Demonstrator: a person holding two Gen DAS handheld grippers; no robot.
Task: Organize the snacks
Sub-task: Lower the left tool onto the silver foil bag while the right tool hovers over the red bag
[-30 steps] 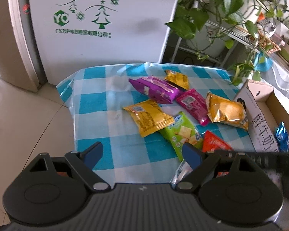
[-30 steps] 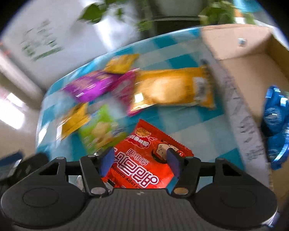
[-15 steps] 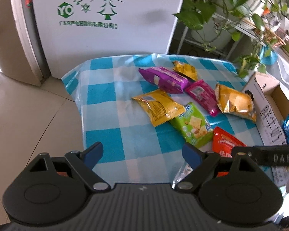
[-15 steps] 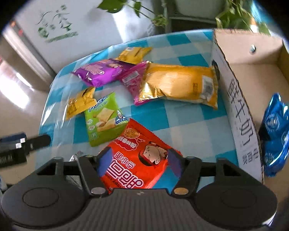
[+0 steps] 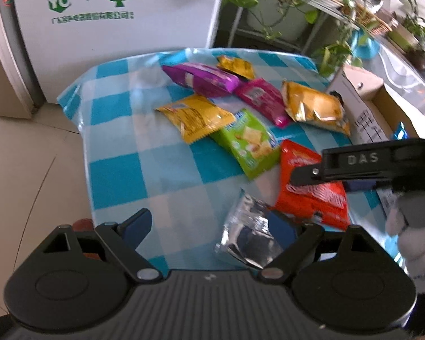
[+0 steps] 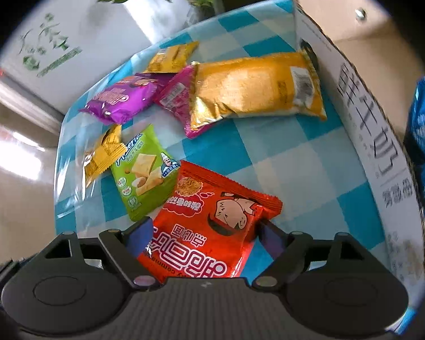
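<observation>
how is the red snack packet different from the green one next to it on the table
The red packet lies between the open fingers of the right tongs; the green packet lies outside them, free of either tongs. The red packet shows a cartoon face and looks larger; the green packet shows square crackers and a small chef figure. In the left wrist view the red one sits nearer the cardboard box. Both lie flat and sealed on the checked tablecloth, edges overlapping.

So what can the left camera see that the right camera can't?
Only the left camera shows the silver packet by the left gripper, and the right gripper from outside. Only the right camera shows the right gripper open around the red packet, and the blue packet clearly inside the cardboard box. Both show the red, green, purple and big gold packets.
</observation>
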